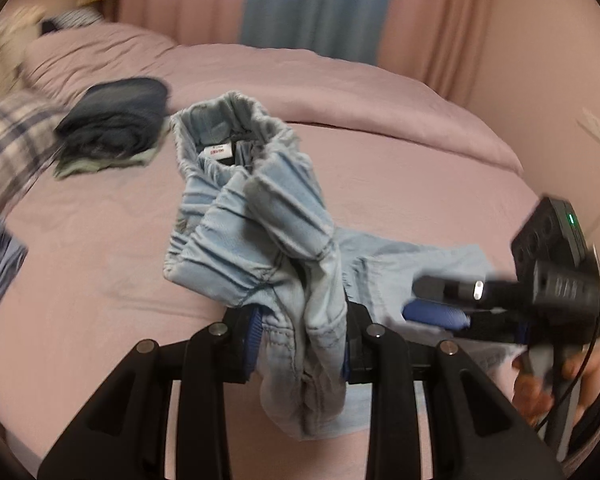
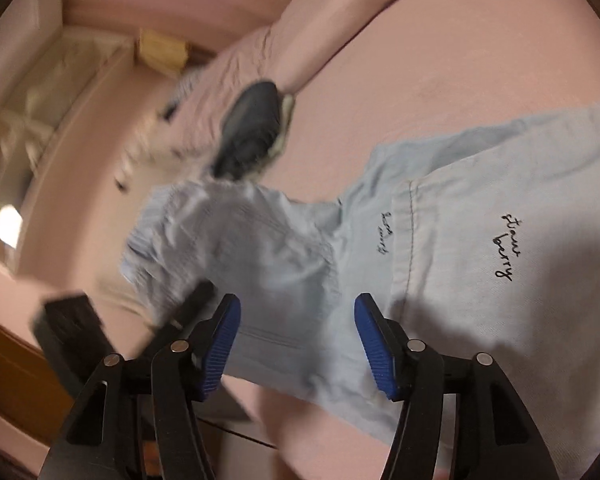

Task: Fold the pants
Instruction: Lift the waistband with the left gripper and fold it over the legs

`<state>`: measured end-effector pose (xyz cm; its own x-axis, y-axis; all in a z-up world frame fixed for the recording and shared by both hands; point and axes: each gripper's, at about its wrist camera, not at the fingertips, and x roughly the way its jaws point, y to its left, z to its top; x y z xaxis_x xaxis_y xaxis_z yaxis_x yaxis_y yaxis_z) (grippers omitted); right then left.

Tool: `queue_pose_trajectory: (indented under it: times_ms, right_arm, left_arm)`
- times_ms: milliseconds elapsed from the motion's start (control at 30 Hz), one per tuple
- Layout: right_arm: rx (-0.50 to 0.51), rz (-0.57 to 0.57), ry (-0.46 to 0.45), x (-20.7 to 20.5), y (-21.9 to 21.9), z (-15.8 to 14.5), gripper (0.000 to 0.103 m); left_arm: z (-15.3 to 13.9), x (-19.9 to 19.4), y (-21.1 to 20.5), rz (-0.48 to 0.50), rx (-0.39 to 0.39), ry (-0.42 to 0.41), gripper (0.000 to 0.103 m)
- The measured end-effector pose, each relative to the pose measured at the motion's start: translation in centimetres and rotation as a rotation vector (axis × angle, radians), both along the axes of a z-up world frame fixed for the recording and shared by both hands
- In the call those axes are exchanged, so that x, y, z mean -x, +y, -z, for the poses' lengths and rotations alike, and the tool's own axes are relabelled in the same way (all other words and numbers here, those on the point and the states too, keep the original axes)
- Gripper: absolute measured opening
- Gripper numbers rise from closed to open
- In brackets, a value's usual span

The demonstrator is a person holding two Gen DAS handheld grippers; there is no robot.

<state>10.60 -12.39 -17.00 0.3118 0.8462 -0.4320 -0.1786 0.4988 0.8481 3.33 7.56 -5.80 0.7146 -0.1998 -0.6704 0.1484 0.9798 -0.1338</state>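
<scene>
Left wrist view: left gripper [image 1: 300, 344] fingers clamped on bunched light-blue pants [image 1: 256, 216] above the pink bed [image 1: 400, 168]. Right gripper [image 2: 298, 344] fingers apart (nothing gripped), over the fabric.

My left gripper [image 1: 300, 344] pinches the light blue pants [image 1: 252, 216] over the pink bed [image 1: 400, 168]. My right gripper [image 1: 432, 300] is beside them.
</scene>
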Motion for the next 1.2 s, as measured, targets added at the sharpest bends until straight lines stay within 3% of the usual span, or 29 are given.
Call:
queue_pose_trajectory:
  times_ms: [67,167,333,467,667,767,900,1000,1200]
  right_arm:
    - [-0.102,0.027,0.023,-0.2,0.1,0.0,0.068]
    - [-0.244,0.063,0.043,0.0,-0.5,0.2,0.069]
    - [-0.364,0.091,0.094,-0.4,-2.5,0.5,0.069]
    - [-0.41,0.135,0.132,-0.5,-3.5,1.3,0.076]
    - [-0.341,0.14,0.166,0.1,-5.9,1.5,0.076]
    - [-0.242,0.127,0.168,-0.3,-5.2,1.2,0.076]
    - [-0.102,0.097,0.131,-0.8,-4.2,0.5,0.076]
    - [0.012,0.099,0.099,-1.2,-3.7,0.0,0.076]
    - [0.093,0.1,0.094,-1.9,-3.8,0.3,0.069]
  left_arm:
    - [0.1,-0.2,-1.4,0.056,-0.027,0.004,0.03]
    - [0.4,-0.4,-4.2,0.146,-0.082,0.011,0.03]
    - [2.0,-0.7,-7.3,0.251,-0.146,0.051,0.032]
    - [3.3,-1.2,-8.5,0.29,-0.167,0.096,0.037]
    - [3.3,-1.1,-8.2,0.295,-0.125,0.116,0.066]
    - [3.0,-0.8,-7.2,0.283,-0.086,0.126,0.066]
    - [2.8,-0.3,-6.3,0.234,-0.072,0.116,0.075]
    - [2.7,0.5,-5.8,0.223,-0.056,0.106,0.075]
    - [2.0,2.3,-5.3,0.205,-0.043,0.078,0.075]
